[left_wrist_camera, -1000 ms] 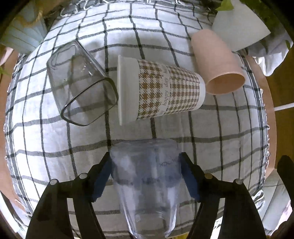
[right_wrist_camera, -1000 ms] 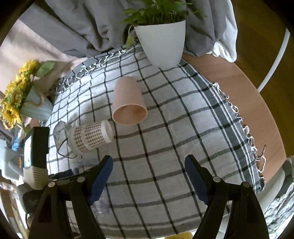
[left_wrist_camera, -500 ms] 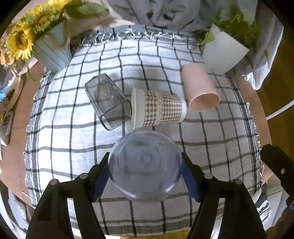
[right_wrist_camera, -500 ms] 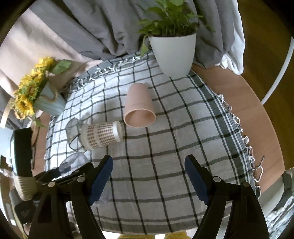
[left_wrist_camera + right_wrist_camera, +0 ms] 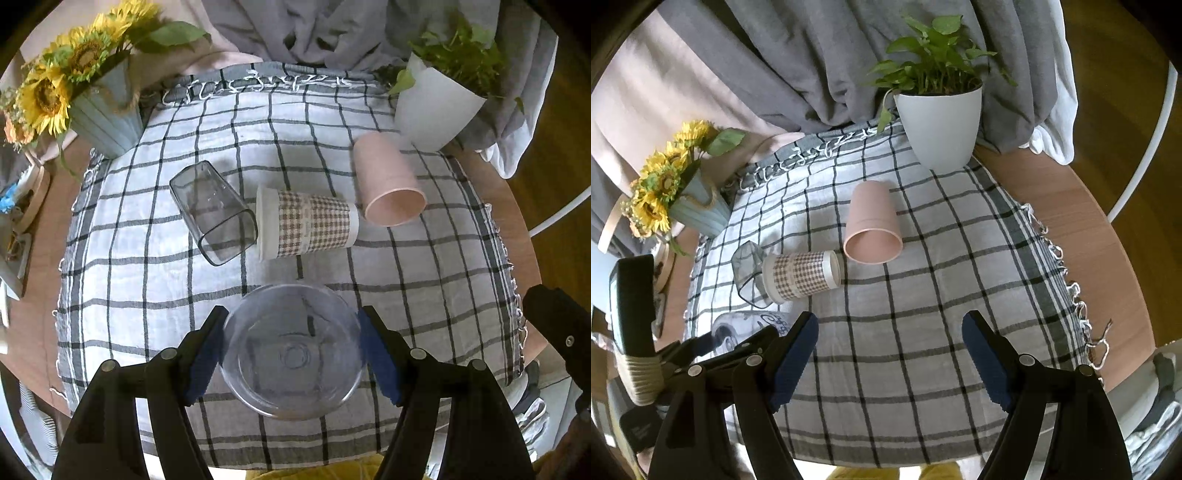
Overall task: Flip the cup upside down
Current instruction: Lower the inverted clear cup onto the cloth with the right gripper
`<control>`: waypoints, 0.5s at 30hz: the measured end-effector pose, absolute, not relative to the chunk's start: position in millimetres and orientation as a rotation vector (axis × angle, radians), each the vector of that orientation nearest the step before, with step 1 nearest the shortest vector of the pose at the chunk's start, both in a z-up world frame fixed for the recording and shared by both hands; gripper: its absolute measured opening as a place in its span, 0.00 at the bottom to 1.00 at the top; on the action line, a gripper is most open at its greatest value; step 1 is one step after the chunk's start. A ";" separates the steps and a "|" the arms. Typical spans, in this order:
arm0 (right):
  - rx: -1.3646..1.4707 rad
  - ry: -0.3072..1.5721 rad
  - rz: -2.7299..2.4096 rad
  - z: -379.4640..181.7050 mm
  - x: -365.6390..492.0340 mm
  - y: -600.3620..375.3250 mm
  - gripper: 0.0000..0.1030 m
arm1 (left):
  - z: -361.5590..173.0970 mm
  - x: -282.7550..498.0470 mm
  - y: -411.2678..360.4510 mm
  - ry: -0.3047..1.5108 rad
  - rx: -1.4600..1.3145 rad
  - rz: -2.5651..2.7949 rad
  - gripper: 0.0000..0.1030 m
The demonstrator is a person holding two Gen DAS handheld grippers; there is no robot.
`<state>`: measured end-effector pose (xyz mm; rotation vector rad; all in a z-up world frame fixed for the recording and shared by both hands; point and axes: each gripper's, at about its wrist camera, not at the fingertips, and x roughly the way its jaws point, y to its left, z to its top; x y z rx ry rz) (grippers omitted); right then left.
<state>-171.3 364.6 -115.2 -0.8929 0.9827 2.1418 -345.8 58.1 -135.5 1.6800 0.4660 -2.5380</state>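
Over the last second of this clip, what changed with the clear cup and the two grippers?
The left hand-held gripper, shut on the clear cup, lifted and tipped it: a second ago its side faced the camera, now the round base does. The right hand-held gripper rose but stayed open and empty. The pink cup, checked cup and square glass stayed lying down.

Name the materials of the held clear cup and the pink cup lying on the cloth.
Round clear cup: seemingly glossy transparent plastic, since the checked cloth shows through it. Pink tapered cup: opaque and matte, probably plastic, possibly ceramic.
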 end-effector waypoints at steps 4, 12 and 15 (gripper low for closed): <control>-0.877 0.984 2.144 -113.8 -169.8 364.0 0.78 | -138.1 -346.9 59.7 0.470 1.704 -2.534 0.69; -0.890 0.993 2.120 -120.9 -169.7 366.0 0.78 | -149.1 -352.2 65.0 0.481 1.756 -2.524 0.69; -0.898 0.995 2.112 -122.9 -170.0 367.1 0.78 | -149.1 -356.5 66.0 0.462 1.761 -2.526 0.69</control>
